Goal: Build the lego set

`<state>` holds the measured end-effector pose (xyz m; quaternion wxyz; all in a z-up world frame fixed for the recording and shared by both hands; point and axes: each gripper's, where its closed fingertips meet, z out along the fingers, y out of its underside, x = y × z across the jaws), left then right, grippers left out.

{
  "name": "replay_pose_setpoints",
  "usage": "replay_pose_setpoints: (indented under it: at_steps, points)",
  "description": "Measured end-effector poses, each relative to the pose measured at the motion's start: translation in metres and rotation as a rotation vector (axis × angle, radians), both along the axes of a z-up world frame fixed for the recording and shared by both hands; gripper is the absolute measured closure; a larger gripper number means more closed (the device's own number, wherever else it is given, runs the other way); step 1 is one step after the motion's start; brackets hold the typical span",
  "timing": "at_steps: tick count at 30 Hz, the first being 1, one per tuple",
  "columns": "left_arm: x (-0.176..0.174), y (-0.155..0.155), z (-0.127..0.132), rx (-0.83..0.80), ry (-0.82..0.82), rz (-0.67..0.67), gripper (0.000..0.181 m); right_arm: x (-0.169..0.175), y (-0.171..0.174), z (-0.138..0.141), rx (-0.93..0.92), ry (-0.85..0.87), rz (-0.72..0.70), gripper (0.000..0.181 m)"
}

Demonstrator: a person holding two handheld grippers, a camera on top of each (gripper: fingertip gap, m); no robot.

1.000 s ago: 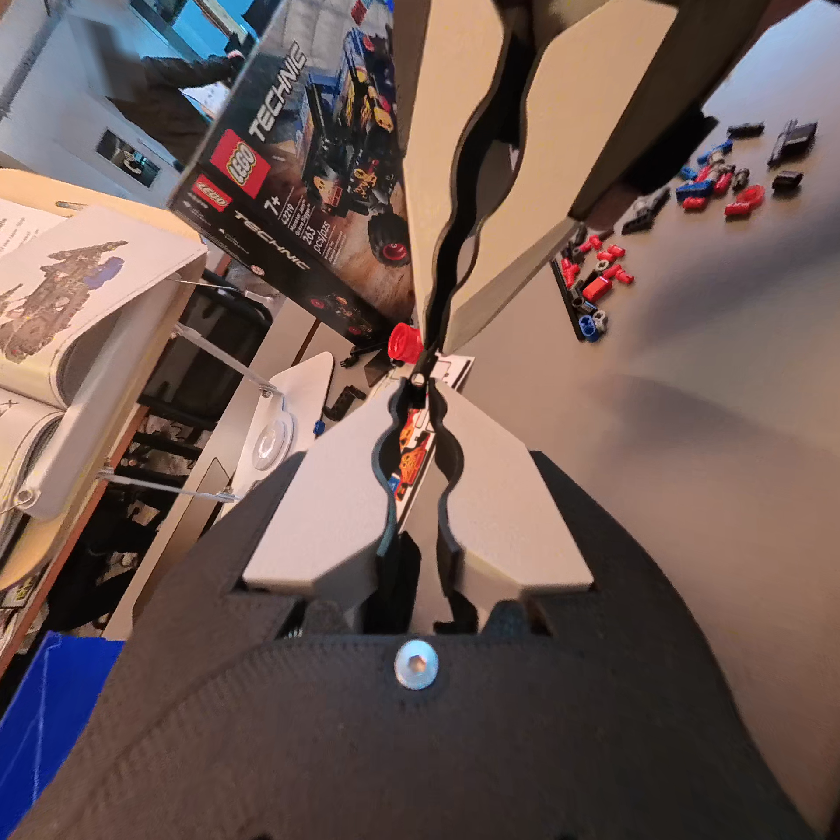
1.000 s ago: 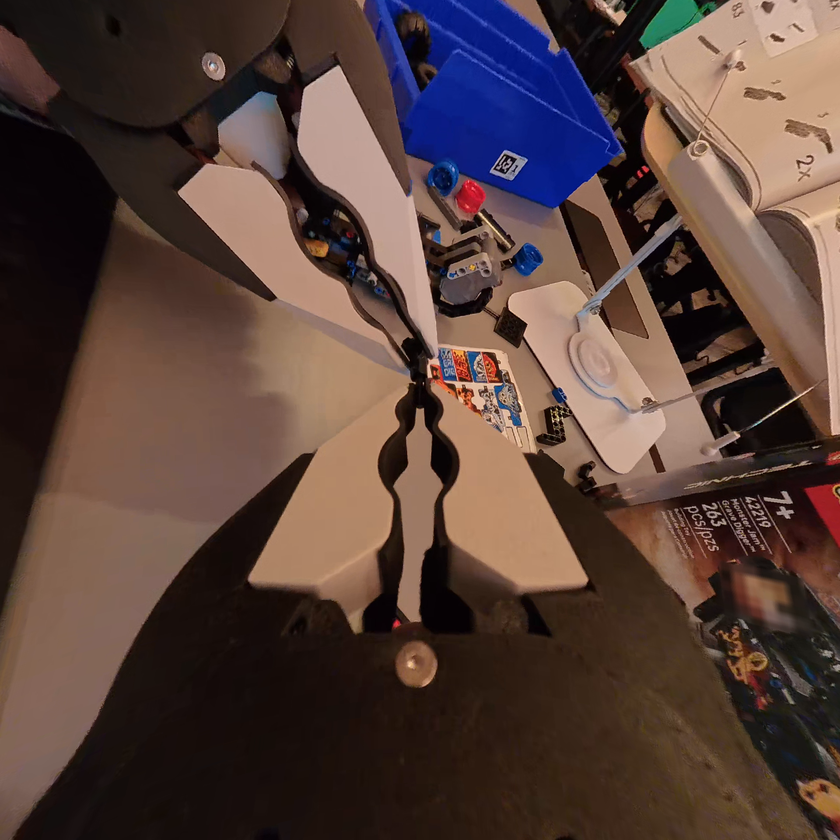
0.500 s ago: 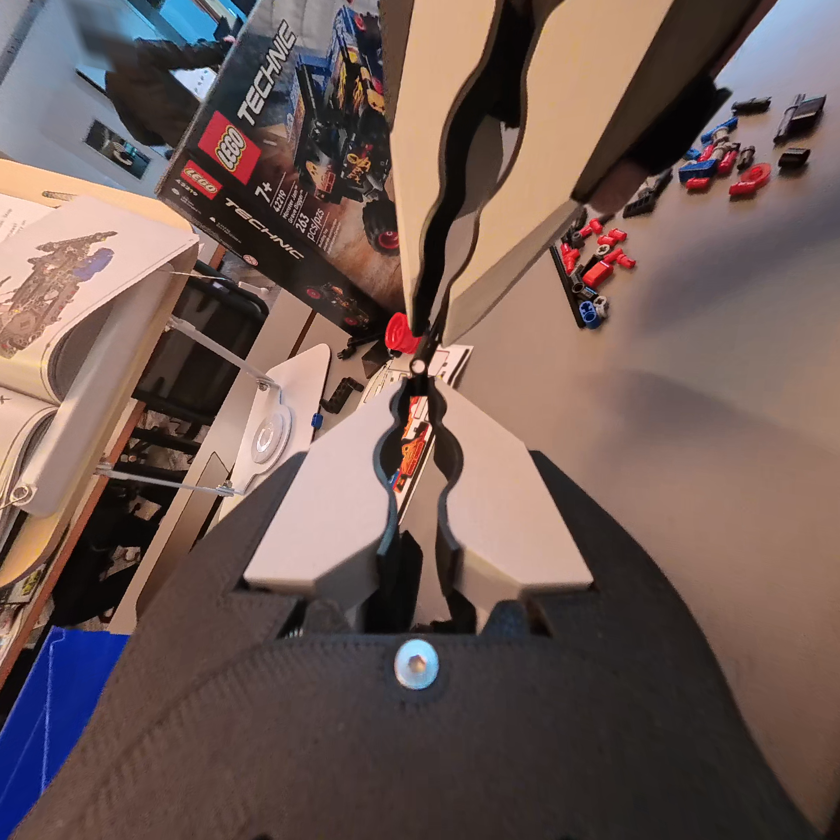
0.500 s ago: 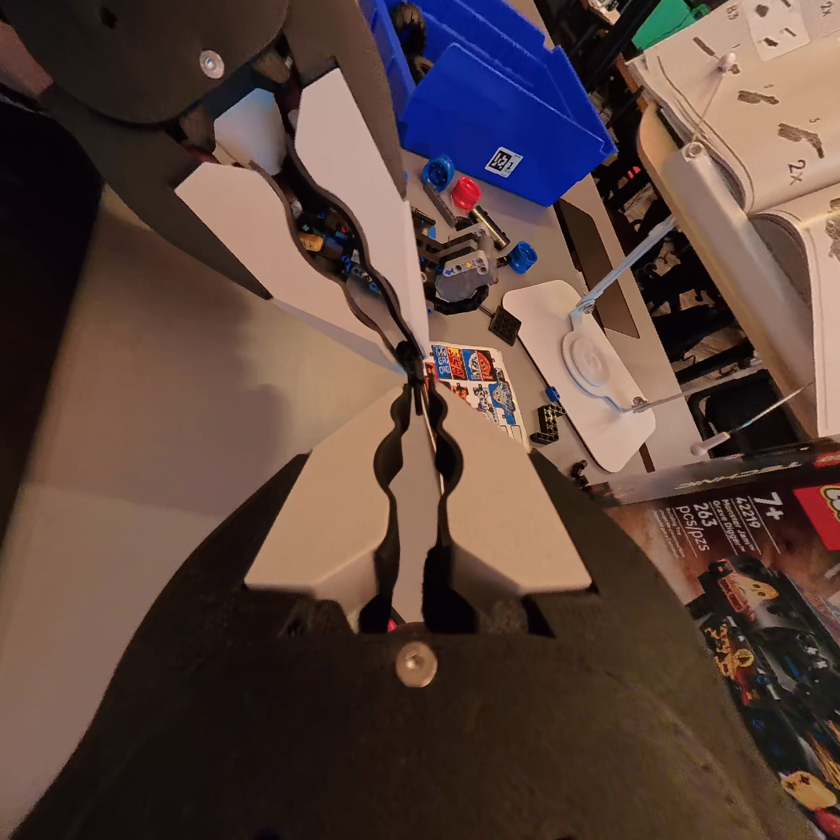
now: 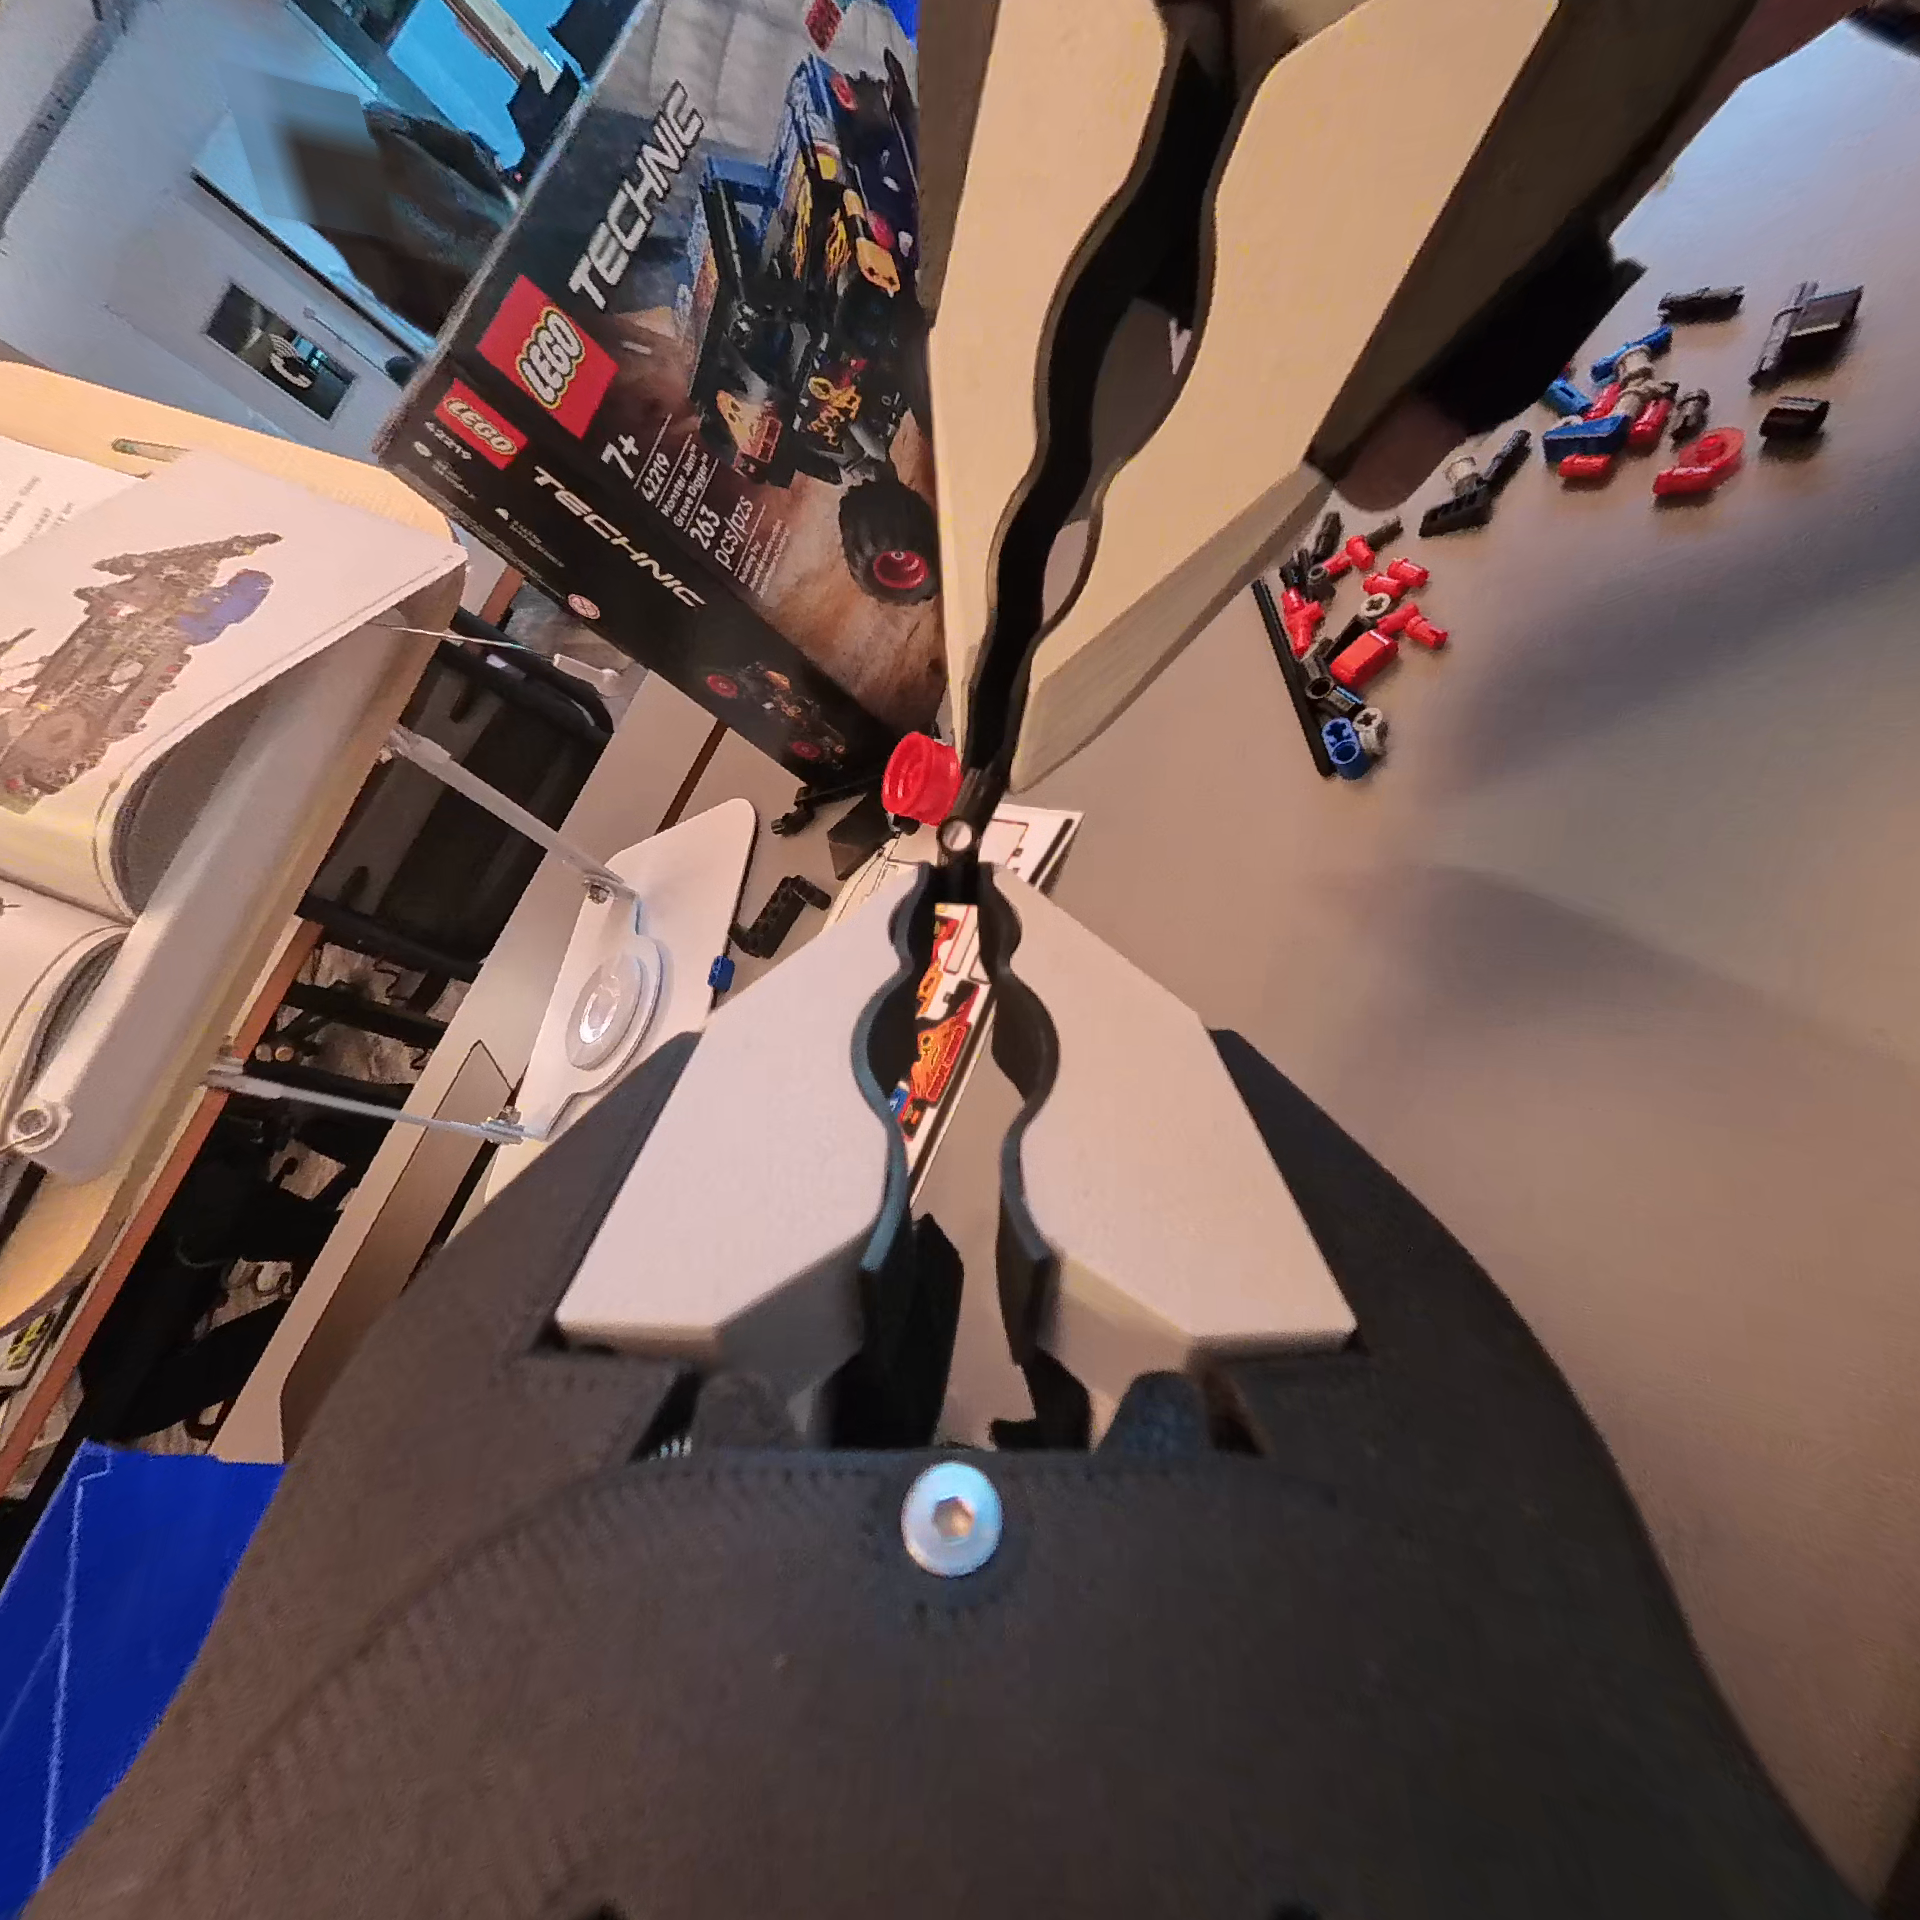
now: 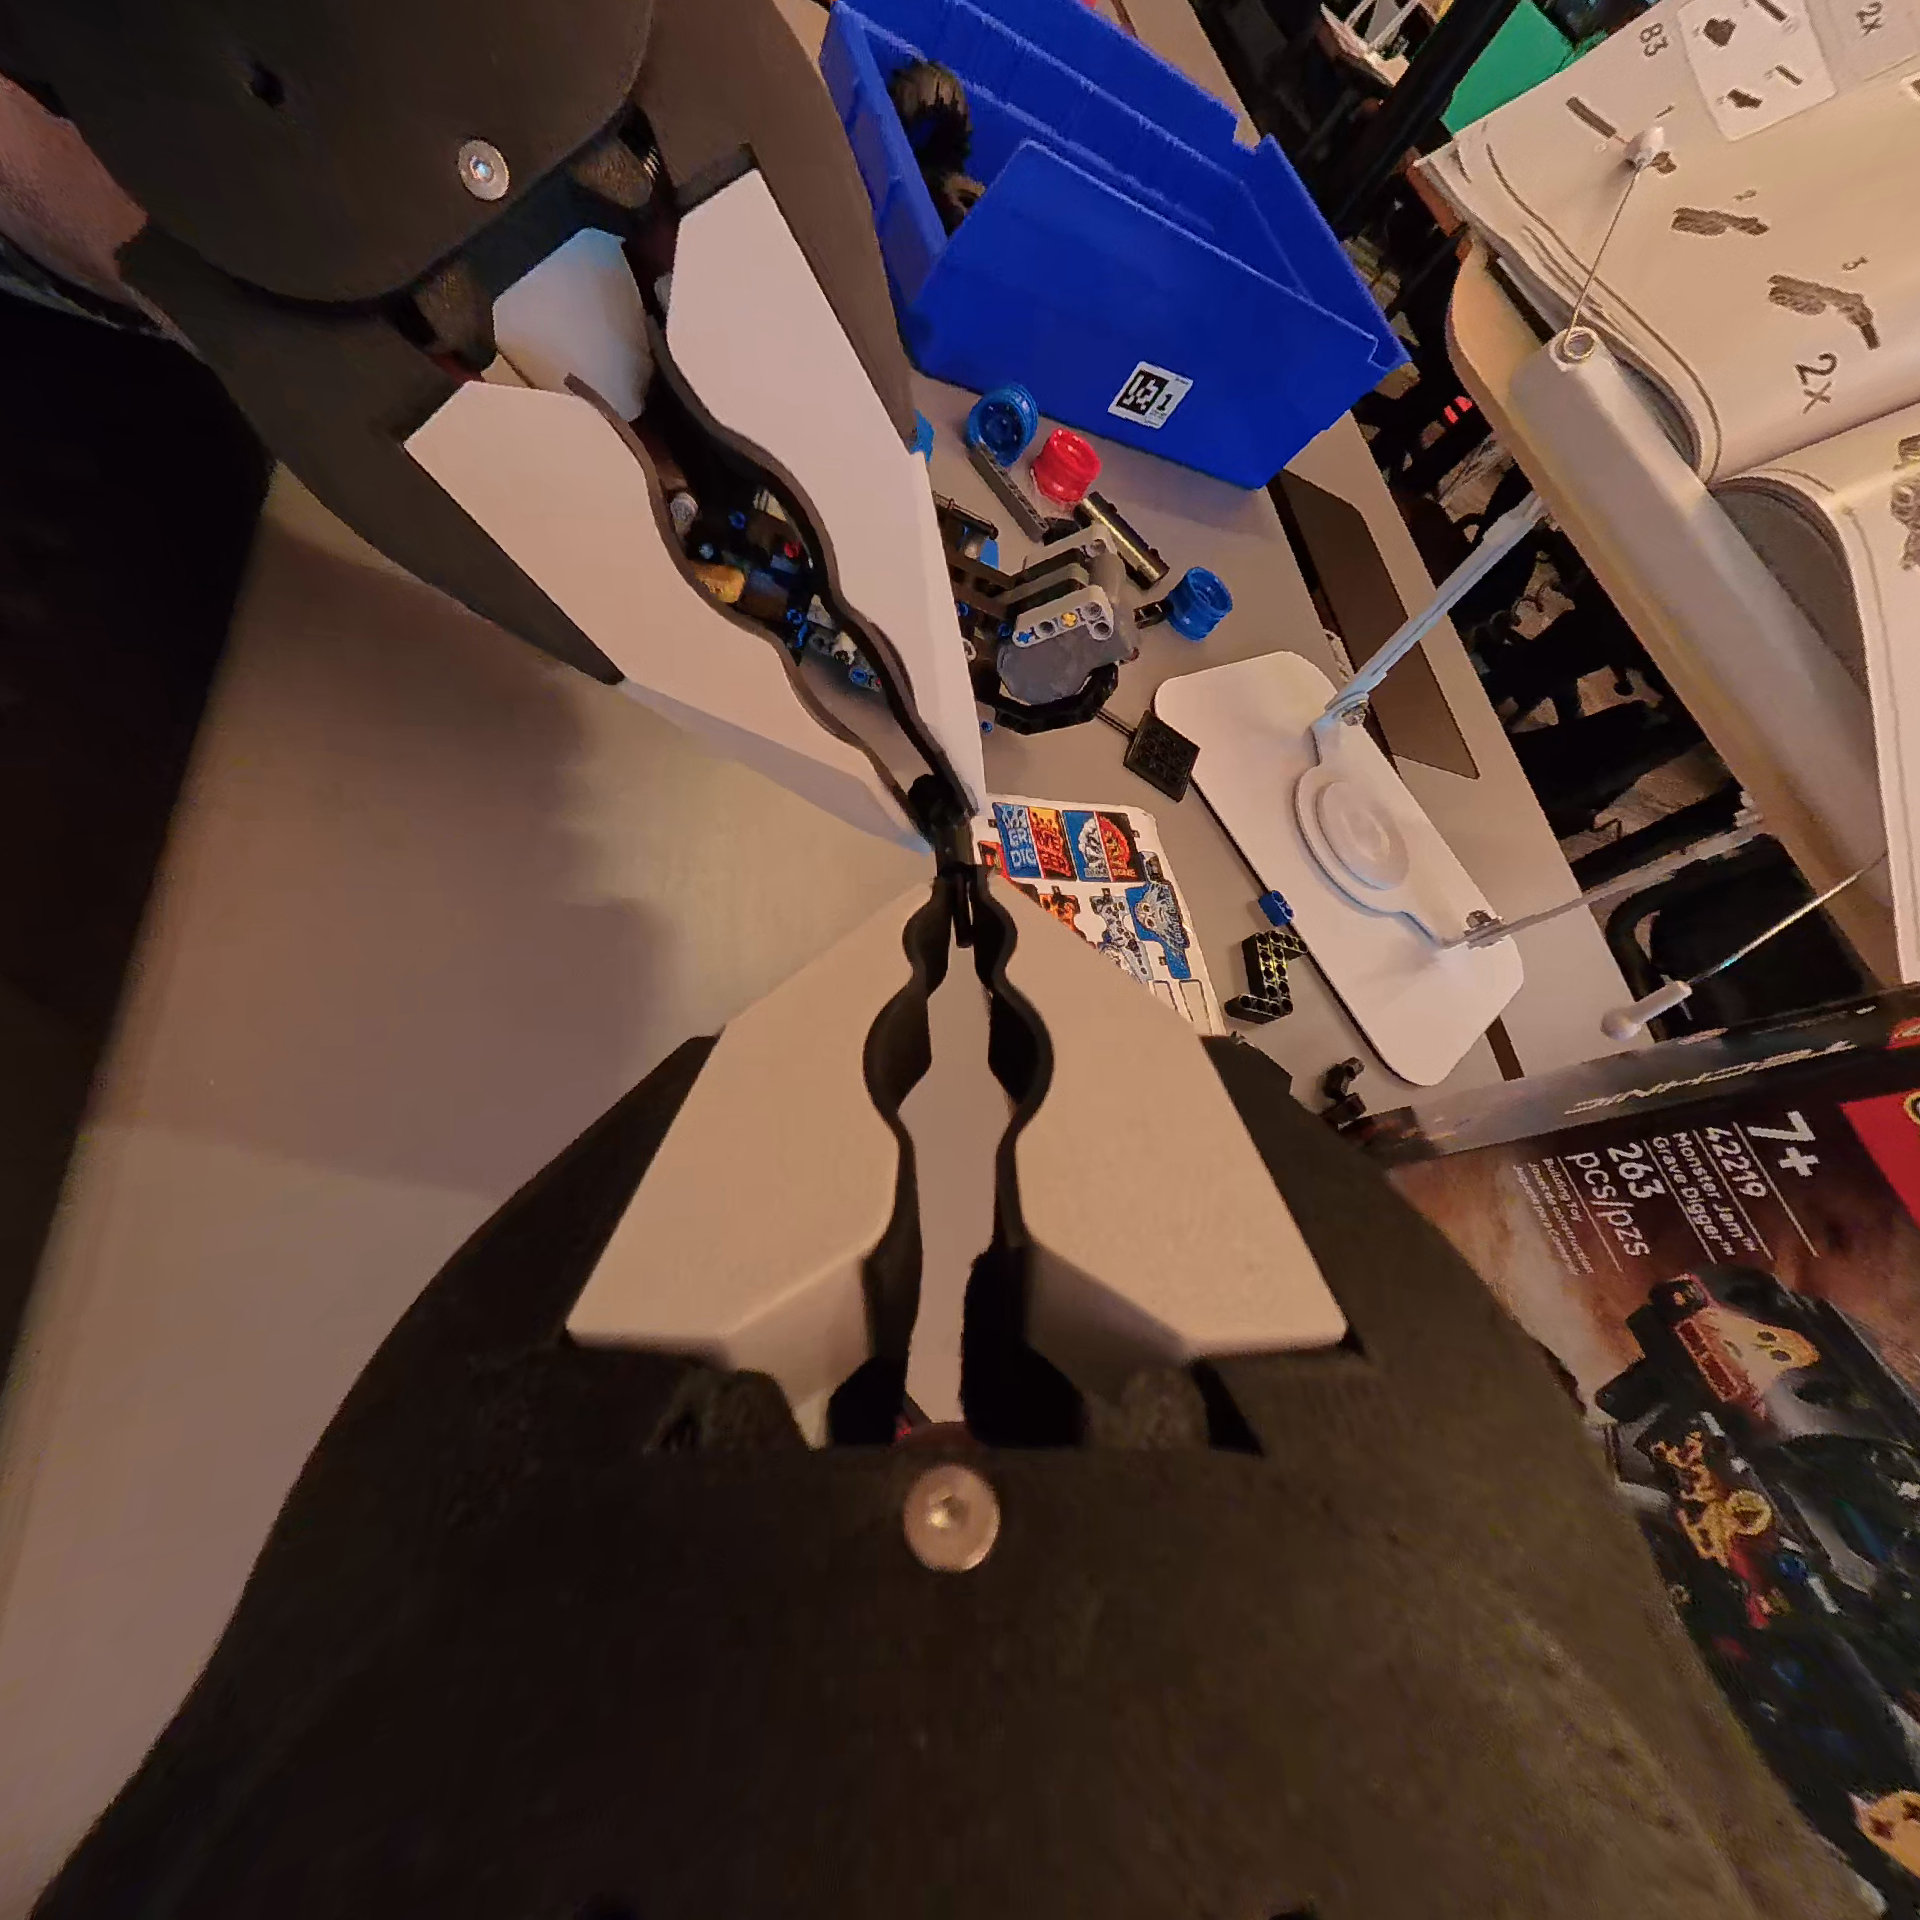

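Above the grey table (image 5: 1558, 1039), the left gripper (image 5: 956, 883) and right gripper (image 6: 956, 894) meet tip to tip, both clenched on one small black pin (image 5: 971, 805) between them.

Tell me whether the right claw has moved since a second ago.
No, barely: the right claw meets the same corner of the sticker sheet as a second ago, after a slight wobble between.

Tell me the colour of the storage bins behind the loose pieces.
Blue; the storage bins show best in the right wrist view.
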<state>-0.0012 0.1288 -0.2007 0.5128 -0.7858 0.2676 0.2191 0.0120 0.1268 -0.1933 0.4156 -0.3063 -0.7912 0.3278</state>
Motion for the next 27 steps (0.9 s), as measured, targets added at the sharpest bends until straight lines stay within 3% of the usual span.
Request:
replay_pose_setpoints:
  at_steps: [18,27]
  points:
    - [-0.0008,0.0004,0.0081,0.041,-0.03,-0.003,0.176,0.0017,0.0015,0.0076,-0.07,0.023,0.008,0.179]
    - [-0.0023,0.0012,0.0007,0.006,0.009,0.008,0.176,0.0011,-0.0021,0.0017,0.011,0.011,0.009,0.171]
